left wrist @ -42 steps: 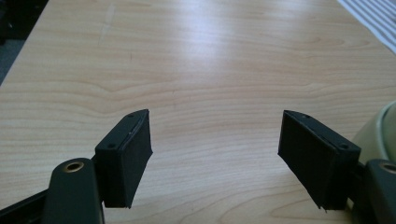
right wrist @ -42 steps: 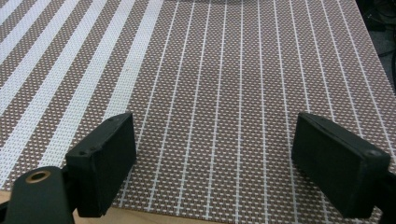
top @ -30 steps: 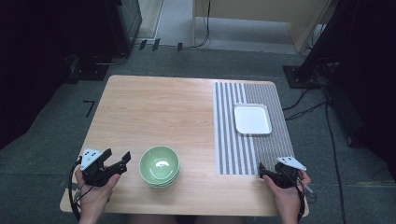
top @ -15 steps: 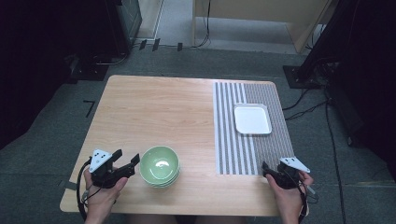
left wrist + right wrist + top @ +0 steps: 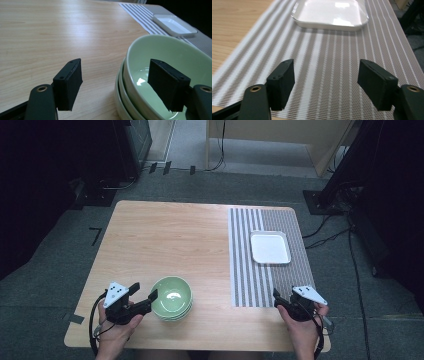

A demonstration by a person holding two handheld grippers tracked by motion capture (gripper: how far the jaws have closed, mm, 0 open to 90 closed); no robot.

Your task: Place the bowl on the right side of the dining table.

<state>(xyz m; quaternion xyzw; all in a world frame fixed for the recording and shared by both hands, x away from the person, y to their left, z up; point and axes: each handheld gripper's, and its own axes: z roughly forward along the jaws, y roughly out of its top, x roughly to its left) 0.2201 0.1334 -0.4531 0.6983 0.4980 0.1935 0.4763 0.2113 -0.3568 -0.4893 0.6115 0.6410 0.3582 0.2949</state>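
Left gripper view: tongs straddle stacked bowls' rim | high view: unclear

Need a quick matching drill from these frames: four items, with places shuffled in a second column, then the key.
Items:
1. stack of pale green ceramic bowls
2. white square ceramic dish
3. grey and white striped woven placemat
4. left hand-held gripper

Places:
A. covers the right part of the light wooden table
B. jaws straddle the top bowl's rim, one inside, one outside
C. on the placemat's far half
D. on bare wood near the front edge

Pairs: 1-D, 2-C, 3-A, 4-B
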